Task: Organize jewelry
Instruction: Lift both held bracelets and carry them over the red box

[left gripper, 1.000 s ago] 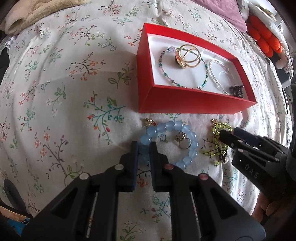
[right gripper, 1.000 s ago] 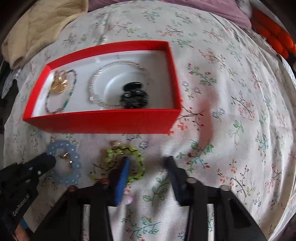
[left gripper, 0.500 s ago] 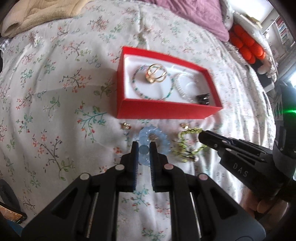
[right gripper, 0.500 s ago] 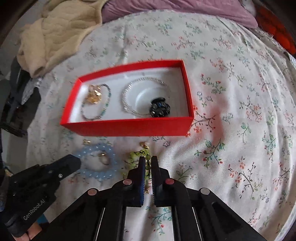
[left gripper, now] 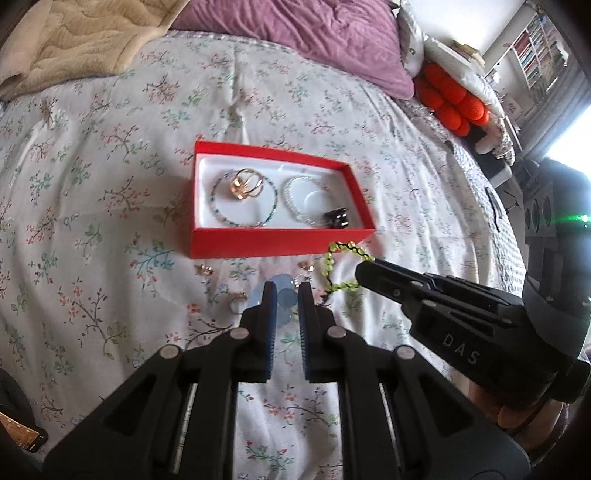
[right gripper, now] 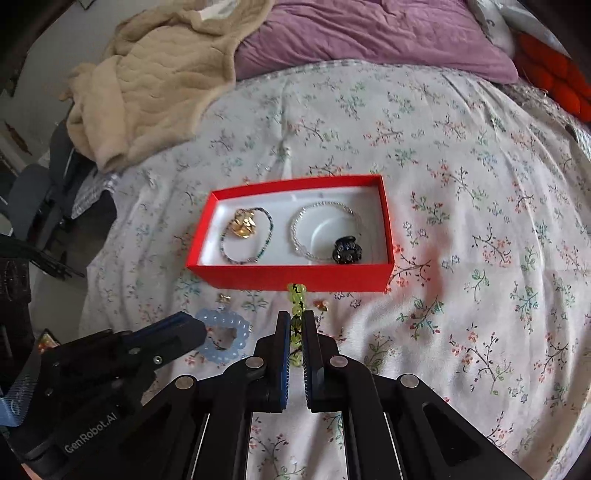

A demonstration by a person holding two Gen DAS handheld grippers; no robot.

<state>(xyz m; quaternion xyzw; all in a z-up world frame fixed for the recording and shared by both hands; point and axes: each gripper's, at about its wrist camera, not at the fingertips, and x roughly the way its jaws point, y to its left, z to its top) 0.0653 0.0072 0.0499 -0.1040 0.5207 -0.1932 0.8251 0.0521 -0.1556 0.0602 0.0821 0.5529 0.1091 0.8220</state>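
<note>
A red box [left gripper: 280, 242] [right gripper: 295, 277] lies on the floral bedspread, holding a gold ring [left gripper: 245, 184], a green bead bracelet [left gripper: 243, 221], a clear bead bracelet [right gripper: 325, 229] and a black clip [right gripper: 347, 251]. My left gripper [left gripper: 284, 291] is shut on a pale blue bead bracelet [left gripper: 286, 297] [right gripper: 225, 339], lifted above the bed. My right gripper [right gripper: 295, 321] is shut on a yellow-green bead bracelet [right gripper: 296, 295] [left gripper: 341, 258], hanging just in front of the box's near wall.
Small gold earrings [left gripper: 205, 269] [right gripper: 321, 304] and a ring [left gripper: 238, 301] lie on the bedspread in front of the box. A beige blanket [right gripper: 147, 85], a purple pillow [right gripper: 369, 33] and orange cushions [left gripper: 454, 99] lie at the bed's far side.
Both grippers have risen away from the bed, each lifting its bracelet. The right gripper closed on the yellow-green bracelet. A ring that lay inside the blue bracelet stays on the bedspread.
</note>
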